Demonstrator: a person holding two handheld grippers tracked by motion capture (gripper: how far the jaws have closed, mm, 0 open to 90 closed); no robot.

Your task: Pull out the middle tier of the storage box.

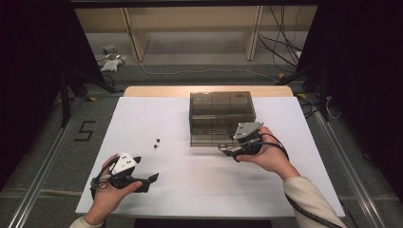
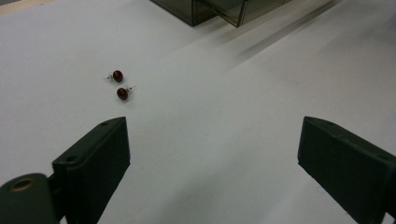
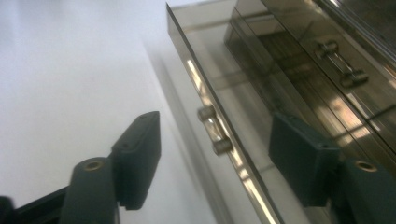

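Note:
A smoky see-through drawer box (image 1: 221,107) stands at the table's far middle, its bottom drawer (image 1: 206,138) pulled out a little. In the right gripper view the drawer front's small metal handle (image 3: 214,133) lies between my right gripper's (image 3: 217,140) jaws, which stand apart from it on both sides, open. In the high view my right gripper (image 1: 228,149) sits at the drawer's front right. Two dark red stud earrings (image 2: 117,75) (image 2: 122,93) lie on the white table, seen in the high view as small dots (image 1: 157,143). My left gripper (image 2: 212,154) is open and empty, near the front left (image 1: 145,169), short of the earrings.
The white table top (image 1: 190,190) is bare between the two hands. A corner of the box (image 2: 219,9) shows at the top of the left gripper view. Beyond the table are a wooden shelf frame (image 1: 190,28) and loose cables (image 1: 280,52) on the floor.

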